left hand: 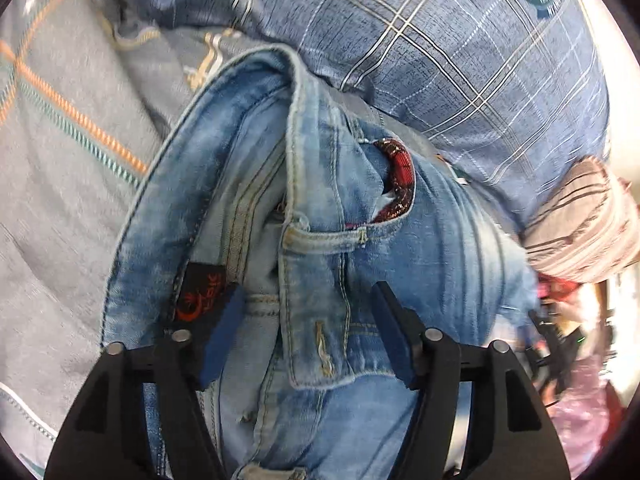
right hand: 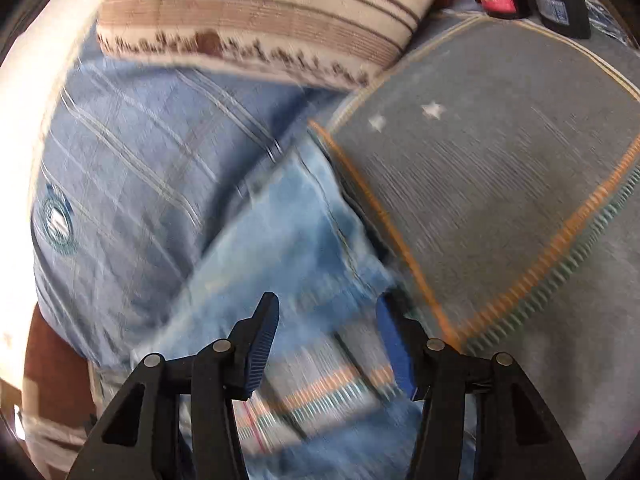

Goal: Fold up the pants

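Light blue jeans fill the left wrist view, waistband and belt loop toward me, with a black and red label inside the waist. My left gripper is open, its blue pads standing on either side of the waistband flap, not closed on it. In the right wrist view, which is motion-blurred, a leg of the jeans lies on the bed. My right gripper is open just above the denim, holding nothing.
A grey cover with orange and teal stitching lies beside the jeans. A blue plaid pillow and a beige striped pillow sit behind. Dark boxes stand at the far corner.
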`<state>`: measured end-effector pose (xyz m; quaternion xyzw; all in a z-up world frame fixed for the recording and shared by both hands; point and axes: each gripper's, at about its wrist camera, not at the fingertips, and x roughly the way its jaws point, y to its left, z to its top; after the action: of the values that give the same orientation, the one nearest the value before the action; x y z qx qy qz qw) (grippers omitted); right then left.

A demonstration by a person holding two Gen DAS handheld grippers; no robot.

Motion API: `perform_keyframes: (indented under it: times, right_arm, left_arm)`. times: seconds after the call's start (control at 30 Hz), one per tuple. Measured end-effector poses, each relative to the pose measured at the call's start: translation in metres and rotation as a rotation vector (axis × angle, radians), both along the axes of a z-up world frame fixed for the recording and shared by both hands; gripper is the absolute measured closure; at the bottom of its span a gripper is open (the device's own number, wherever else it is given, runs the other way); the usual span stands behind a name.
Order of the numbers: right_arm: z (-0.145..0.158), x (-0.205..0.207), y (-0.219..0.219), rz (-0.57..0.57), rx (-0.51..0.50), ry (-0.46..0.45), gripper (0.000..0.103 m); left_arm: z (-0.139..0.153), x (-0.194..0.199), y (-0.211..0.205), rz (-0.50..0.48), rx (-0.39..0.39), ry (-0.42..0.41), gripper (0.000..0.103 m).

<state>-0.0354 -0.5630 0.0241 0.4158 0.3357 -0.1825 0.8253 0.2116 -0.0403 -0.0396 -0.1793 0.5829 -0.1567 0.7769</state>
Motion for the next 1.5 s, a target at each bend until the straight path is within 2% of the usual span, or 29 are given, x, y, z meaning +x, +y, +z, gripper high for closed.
perform_keyframes:
  times: [0.03,0.07,0.1,0.13,0.17,0.2,0.27,0.3,0.4,0.43,0.47,0.5,0.53,0.57,0.6,0.63,0.7,0.73,0.83,0.93,1.0,1.07,1.13,1.23,1.27,1.33,1.43,1.5]
  right_arm:
    - [0.0,0.005,-0.003,-0.009,0.004,-0.002,0.103]
    - [0.003,0.013,-0.009,0.004,0.021,-0.024,0.1]
    - [0.015,0.015,-0.012,-0.001,-0.003,-0.059,0.1]
    - [0.037,0.01,-0.012,0.006,-0.05,-0.127,0.1]
    - [0.062,0.005,-0.008,0.023,-0.119,-0.191,0.1]
    - [0.073,0.001,-0.005,0.029,-0.173,-0.2,0.1]
    - [0.075,0.002,-0.006,0.037,-0.26,-0.127,0.1]
    - [0.06,0.004,-0.013,0.032,-0.27,-0.049,0.1]
    - [0.004,0.003,-0.031,0.009,-0.207,0.159,0.099]
    - [-0.003,-0.001,-0.031,0.009,-0.206,0.151,0.099]
    - [0.001,-0.005,-0.028,-0.004,-0.229,0.12,0.087]
    - [0.007,-0.009,-0.025,-0.032,-0.252,0.144,0.077]
    - [0.013,-0.013,-0.022,-0.054,-0.273,0.16,0.077]
    - [0.025,-0.018,-0.016,-0.057,-0.298,0.138,0.077]
    - [0.035,-0.02,-0.01,-0.049,-0.31,0.113,0.077]
    - [0.042,-0.026,-0.004,-0.036,-0.32,0.087,0.077]
    - [0.057,-0.02,0.018,0.043,-0.317,0.018,0.077]
    - [0.061,-0.012,0.031,0.085,-0.313,0.004,0.077]
    - [0.063,0.02,0.074,0.225,-0.258,-0.004,0.075]
    - [0.045,0.039,0.129,0.394,-0.15,-0.01,0.069]
    - [0.031,0.048,0.178,0.531,-0.132,0.022,0.067]
    - [0.016,0.05,0.221,0.634,-0.126,0.057,0.067]
    - [0.0,0.051,0.261,0.728,-0.11,0.093,0.067]
    - [0.003,0.054,0.312,0.839,-0.148,0.064,0.067]
    - [0.005,0.058,0.334,0.889,-0.16,0.033,0.064]
    - [0.003,0.067,0.362,0.971,-0.168,0.033,0.06]
    - [-0.014,0.077,0.401,1.028,-0.142,0.085,0.06]
    - [-0.027,0.086,0.421,1.018,-0.125,0.134,0.06]
  left_arm:
    - [0.006,-0.003,0.001,0.005,0.01,-0.004,0.062]
    - [0.011,-0.005,0.002,0.008,0.01,-0.008,0.067]
    - [0.016,-0.007,0.004,-0.003,-0.014,-0.018,0.082]
    - [0.017,-0.008,0.003,-0.014,-0.021,-0.022,0.086]
    - [0.018,-0.009,0.003,-0.015,0.014,-0.023,0.086]
    - [0.015,-0.008,-0.001,-0.021,0.071,-0.017,0.086]
    - [0.0,-0.008,-0.007,-0.05,0.137,0.009,0.087]
    - [-0.007,-0.009,-0.007,-0.056,0.147,0.024,0.087]
    - [0.001,-0.018,-0.008,-0.076,0.191,-0.013,0.087]
    - [0.003,-0.021,-0.004,-0.082,0.197,-0.001,0.087]
    - [0.007,-0.023,0.0,-0.087,0.183,0.002,0.087]
    - [0.013,-0.025,0.008,-0.082,0.165,-0.006,0.087]
    - [0.022,-0.025,0.019,-0.065,0.142,-0.026,0.086]
    - [0.029,-0.025,0.025,-0.051,0.122,-0.041,0.085]
    - [0.036,-0.022,0.03,-0.034,0.091,-0.061,0.078]
    - [0.041,-0.019,0.029,-0.025,0.073,-0.072,0.063]
    - [0.047,-0.009,0.028,-0.022,0.047,-0.092,0.048]
    - [0.049,-0.004,0.022,-0.029,0.035,-0.102,0.043]
    - [0.047,0.016,-0.003,-0.108,0.02,-0.099,0.042]
    - [0.037,0.032,-0.017,-0.137,0.046,-0.065,0.042]
    - [0.024,0.04,-0.019,-0.163,0.004,0.003,0.042]
    - [0.012,0.046,-0.022,-0.178,-0.073,0.062,0.042]
    - [0.007,0.043,-0.026,-0.211,-0.112,0.083,0.042]
    - [0.013,0.037,-0.037,-0.297,-0.075,0.038,0.042]
    - [0.015,0.038,-0.04,-0.326,-0.065,0.035,0.042]
    - [0.015,0.039,-0.045,-0.386,-0.041,0.044,0.042]
    - [0.016,0.04,-0.055,-0.475,0.029,0.041,0.042]
    - [0.016,0.037,-0.06,-0.541,0.071,0.032,0.042]
